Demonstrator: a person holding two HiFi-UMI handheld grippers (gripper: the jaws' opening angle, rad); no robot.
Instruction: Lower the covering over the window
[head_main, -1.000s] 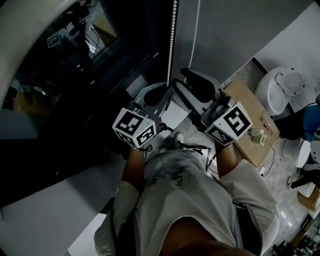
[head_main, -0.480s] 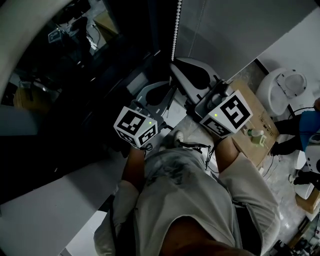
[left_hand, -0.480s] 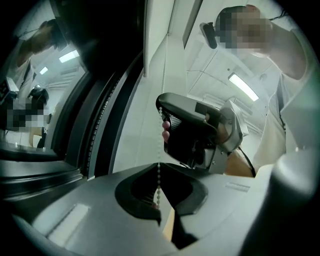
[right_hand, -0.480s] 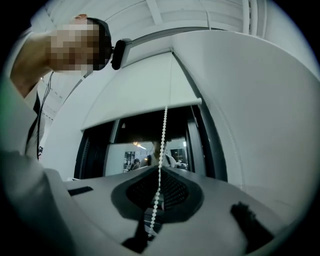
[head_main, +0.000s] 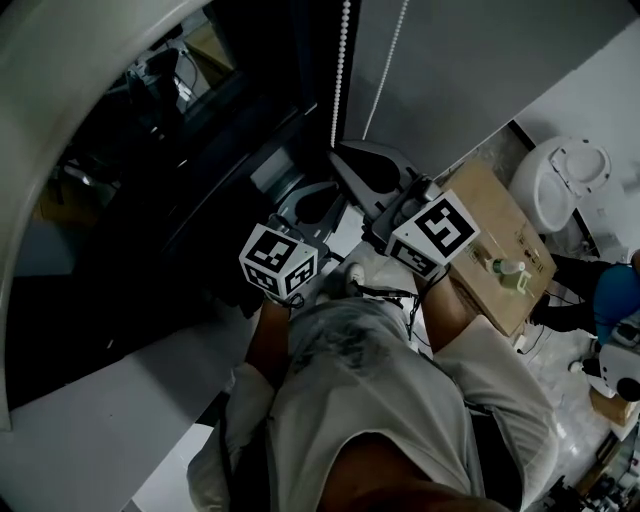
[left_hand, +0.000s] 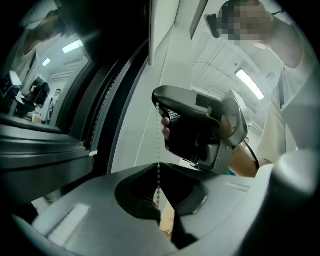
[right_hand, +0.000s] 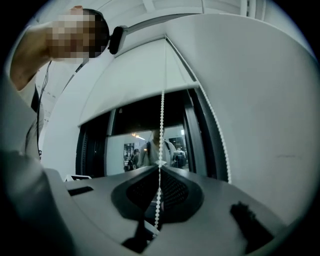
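Note:
A white bead chain (head_main: 340, 70) hangs beside the dark window (head_main: 150, 170); its second strand (head_main: 388, 70) runs just to the right. In the right gripper view the pale roller blind (right_hand: 135, 85) covers the window's top part. My right gripper (head_main: 350, 165) is shut on the chain (right_hand: 161, 125), which passes between its pads (right_hand: 159, 167). Below it my left gripper (head_main: 310, 205) is also shut on the same strand (left_hand: 158, 145), beads running down between its jaws (left_hand: 159, 167). The right gripper (left_hand: 195, 125) shows just above in the left gripper view.
A cardboard box (head_main: 500, 240) with a small bottle (head_main: 510, 272) lies on the floor at the right, and a white round appliance (head_main: 565, 175) stands beyond it. A pale sill (head_main: 100, 420) runs along the lower left. My foot (head_main: 355, 277) is under the grippers.
The right gripper has swung left onto the chain and shut its open jaws on it. The left gripper has moved down with the chain.

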